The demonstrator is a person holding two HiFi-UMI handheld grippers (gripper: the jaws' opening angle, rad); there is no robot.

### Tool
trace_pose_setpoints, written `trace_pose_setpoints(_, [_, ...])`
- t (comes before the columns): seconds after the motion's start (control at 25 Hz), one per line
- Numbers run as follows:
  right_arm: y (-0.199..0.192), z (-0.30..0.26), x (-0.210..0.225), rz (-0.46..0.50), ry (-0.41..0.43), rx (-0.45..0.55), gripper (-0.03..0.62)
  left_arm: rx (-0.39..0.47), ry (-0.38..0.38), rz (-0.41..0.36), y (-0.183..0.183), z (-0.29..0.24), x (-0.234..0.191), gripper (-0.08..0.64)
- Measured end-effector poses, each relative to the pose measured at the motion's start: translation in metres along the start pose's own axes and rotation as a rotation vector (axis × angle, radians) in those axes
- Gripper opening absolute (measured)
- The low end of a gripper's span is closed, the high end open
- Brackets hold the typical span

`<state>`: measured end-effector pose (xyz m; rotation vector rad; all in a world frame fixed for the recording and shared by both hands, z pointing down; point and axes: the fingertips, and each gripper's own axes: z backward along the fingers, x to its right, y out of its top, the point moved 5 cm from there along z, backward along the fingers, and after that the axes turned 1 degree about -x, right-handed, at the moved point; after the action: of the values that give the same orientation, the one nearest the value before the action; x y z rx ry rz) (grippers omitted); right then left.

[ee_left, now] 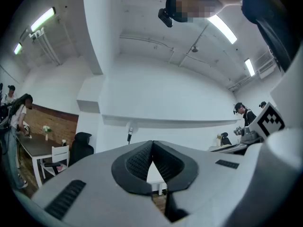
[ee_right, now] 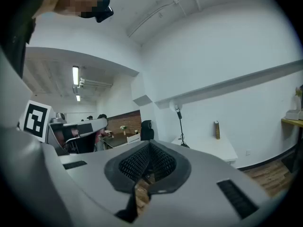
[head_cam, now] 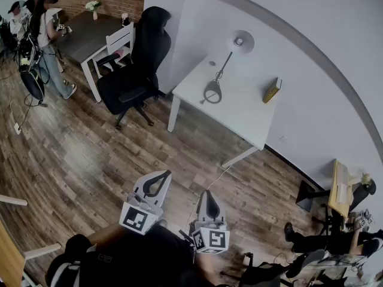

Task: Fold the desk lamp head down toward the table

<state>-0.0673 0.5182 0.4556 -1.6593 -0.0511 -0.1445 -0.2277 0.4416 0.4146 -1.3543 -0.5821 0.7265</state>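
Left gripper [head_cam: 159, 177] and right gripper [head_cam: 208, 197] are both closed and empty. The person should first walk up to the table [head_cam: 242, 115]. They should then open one gripper for the lamp [head_cam: 222, 70], which stands near the tabletop's left edge.

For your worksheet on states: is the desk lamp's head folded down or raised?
Raised: the desk lamp stands upright, its head well above the table.

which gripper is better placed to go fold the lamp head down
Probably right. The right gripper is more in line with the lamp head in the head view; the left gripper is farther off. Both are shut, empty and well short of the white table.
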Motion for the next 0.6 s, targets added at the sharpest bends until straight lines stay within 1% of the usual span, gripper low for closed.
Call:
trace_pose_setpoints(0.44, [0.0, -0.015, -0.005, 0.009, 0.0, -0.005, 0.012, 0.007, 0.0, 0.014, -0.001, -0.006, -0.016, 0.025])
trace_pose_setpoints(0.6, [0.004, -0.022, -0.006, -0.014, -0.01, 0.013, 0.012, 0.013, -0.005, 0.016, 0.001, -0.009, -0.022, 0.025])
